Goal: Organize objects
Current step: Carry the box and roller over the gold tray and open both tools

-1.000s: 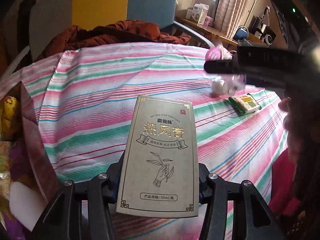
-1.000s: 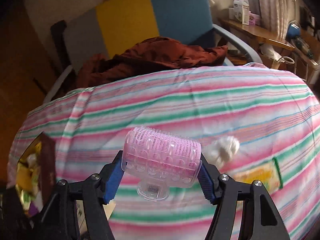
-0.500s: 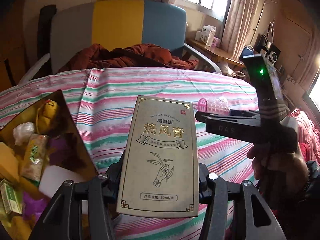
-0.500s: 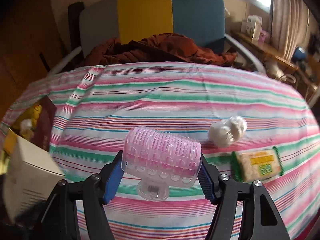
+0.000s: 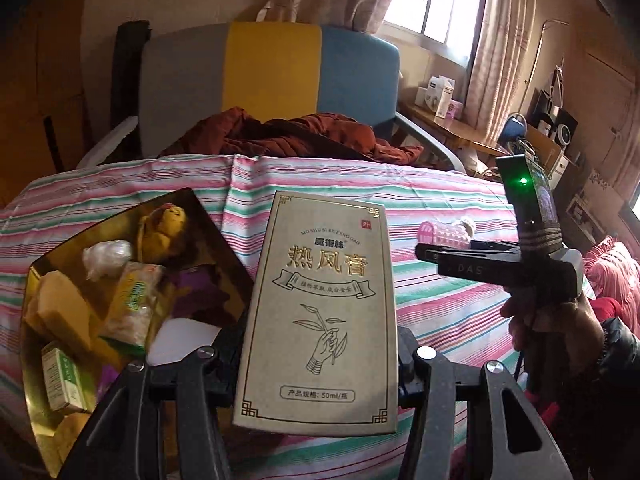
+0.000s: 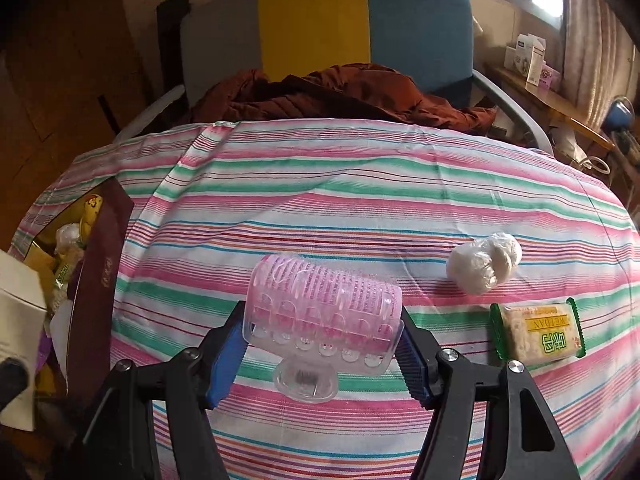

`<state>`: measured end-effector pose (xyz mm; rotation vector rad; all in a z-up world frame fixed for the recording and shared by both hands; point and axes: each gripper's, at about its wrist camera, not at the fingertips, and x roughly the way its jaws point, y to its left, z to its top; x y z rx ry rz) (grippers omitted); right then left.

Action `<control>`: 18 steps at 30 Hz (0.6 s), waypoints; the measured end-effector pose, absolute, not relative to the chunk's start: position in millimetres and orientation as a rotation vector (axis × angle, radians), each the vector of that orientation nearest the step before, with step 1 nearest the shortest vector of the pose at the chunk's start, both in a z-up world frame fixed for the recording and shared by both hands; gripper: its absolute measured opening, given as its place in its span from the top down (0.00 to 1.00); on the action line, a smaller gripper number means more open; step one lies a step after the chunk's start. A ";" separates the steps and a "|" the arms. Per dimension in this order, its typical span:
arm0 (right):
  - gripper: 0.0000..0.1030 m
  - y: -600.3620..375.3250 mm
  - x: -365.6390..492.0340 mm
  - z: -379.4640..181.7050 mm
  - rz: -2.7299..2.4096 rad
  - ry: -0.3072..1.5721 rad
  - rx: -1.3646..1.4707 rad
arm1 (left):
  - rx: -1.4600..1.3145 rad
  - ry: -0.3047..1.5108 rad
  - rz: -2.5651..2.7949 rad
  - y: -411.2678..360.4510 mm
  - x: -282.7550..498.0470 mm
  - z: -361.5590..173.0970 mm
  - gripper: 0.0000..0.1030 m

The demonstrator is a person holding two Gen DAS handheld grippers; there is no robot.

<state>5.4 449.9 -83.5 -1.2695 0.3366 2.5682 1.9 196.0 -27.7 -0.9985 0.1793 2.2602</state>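
Note:
My left gripper (image 5: pixel 320 344) is shut on a tall beige carton with gold print (image 5: pixel 320 312), held upright above the striped cloth, just right of an open brown box (image 5: pixel 216 216). My right gripper (image 6: pixel 322 340) is shut on a pink hair roller (image 6: pixel 324 308) and holds it above the cloth; the roller also shows in the left wrist view (image 5: pixel 442 234). A white wrapped ball (image 6: pixel 484 262) and a green-edged snack pack (image 6: pixel 538 334) lie on the cloth at the right. The carton's corner shows at the left edge of the right wrist view (image 6: pixel 18 308).
The brown box (image 6: pixel 100 264) at the left holds several items: a yellow toy (image 5: pixel 166 224), a wrapped ball, a snack pack, small cartons. A red-brown jacket (image 6: pixel 340 94) lies on a chair (image 6: pixel 320 20) behind the table. A desk (image 5: pixel 460 128) with clutter stands at the right.
Both grippers have pulled back and risen with their loads. The left view has swung left, so the brown box has come into view. The right gripper now shows lower at the right.

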 end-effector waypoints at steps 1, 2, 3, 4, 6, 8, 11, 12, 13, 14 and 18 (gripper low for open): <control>0.34 450.2 5.8 -82.9 2.569 0.342 -1.264 | -1.000 0.177 2.270 190.2 1.3 -27.4 0.48; 0.34 450.1 5.9 -82.2 2.571 0.342 -1.261 | -1.002 0.175 2.278 185.4 0.3 -27.6 0.48; 0.34 449.7 5.9 -81.6 2.574 0.344 -1.259 | -1.006 0.174 2.292 178.9 -0.8 -28.1 0.48; 0.34 449.1 5.9 -81.7 2.574 0.344 -1.260 | -1.009 0.171 2.301 173.5 -1.6 -28.2 0.48; 0.34 447.2 6.2 -82.4 2.565 0.325 -1.261 | -1.011 0.162 2.325 160.7 -2.7 -27.8 0.48; 0.34 446.8 6.1 -83.2 2.562 0.323 -1.264 | -1.011 0.157 2.357 146.0 -4.1 -27.7 0.48; 0.34 446.2 5.4 -85.1 2.553 0.312 -1.274 | -1.018 0.142 2.399 122.4 -7.5 -28.6 0.48; 0.34 445.4 5.0 -86.3 2.550 0.308 -1.279 | -1.024 0.128 2.412 111.2 -8.9 -29.9 0.48; 0.34 444.1 4.4 -87.5 2.548 0.298 -1.285 | -1.032 0.116 2.420 103.0 -10.0 -31.2 0.48; 0.34 442.9 3.9 -88.7 2.545 0.291 -1.290 | -1.041 0.104 2.430 94.7 -11.4 -32.6 0.48; 0.34 438.3 2.2 -92.0 2.541 0.264 -1.309 | -1.084 0.059 2.472 59.2 -16.6 -38.3 0.48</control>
